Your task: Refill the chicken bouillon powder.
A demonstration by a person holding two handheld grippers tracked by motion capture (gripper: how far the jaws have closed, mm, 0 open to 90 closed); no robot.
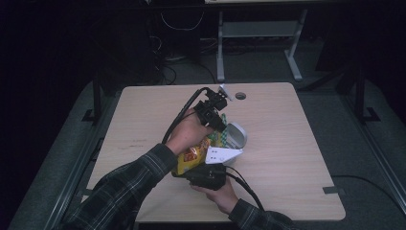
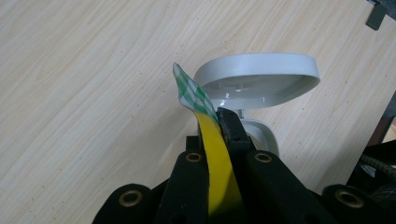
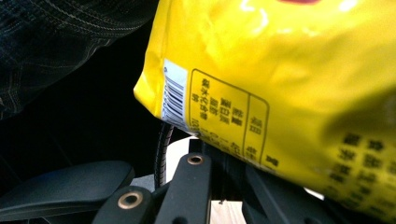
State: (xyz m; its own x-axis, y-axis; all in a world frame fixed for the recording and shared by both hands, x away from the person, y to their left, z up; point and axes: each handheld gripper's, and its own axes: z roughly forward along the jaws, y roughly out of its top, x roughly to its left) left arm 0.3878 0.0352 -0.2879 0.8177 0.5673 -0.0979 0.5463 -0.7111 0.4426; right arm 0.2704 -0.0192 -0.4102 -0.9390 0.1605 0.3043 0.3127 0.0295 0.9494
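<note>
A yellow snack bag (image 1: 191, 158) hangs over the middle of the wooden table (image 1: 292, 143), stretched between both grippers. My left gripper (image 1: 218, 128) comes down from above and is shut on the bag's top seal. In the left gripper view that seal is a yellow strip (image 2: 219, 163) with a green-and-white checked tip, pinched at the jaw tips (image 2: 215, 120). My right gripper (image 1: 201, 168) is below the bag, shut on its bottom edge. The right gripper view shows the bag's back (image 3: 280, 70) with a barcode, covering the jaw tips (image 3: 219, 156).
A small white container (image 1: 236, 135) with its hinged lid (image 2: 257, 77) raised stands on the table just right of the bag. A cable grommet hole (image 1: 240, 96) lies near the far edge. Beyond the table, a desk frame (image 1: 220, 52) stands on the dark floor.
</note>
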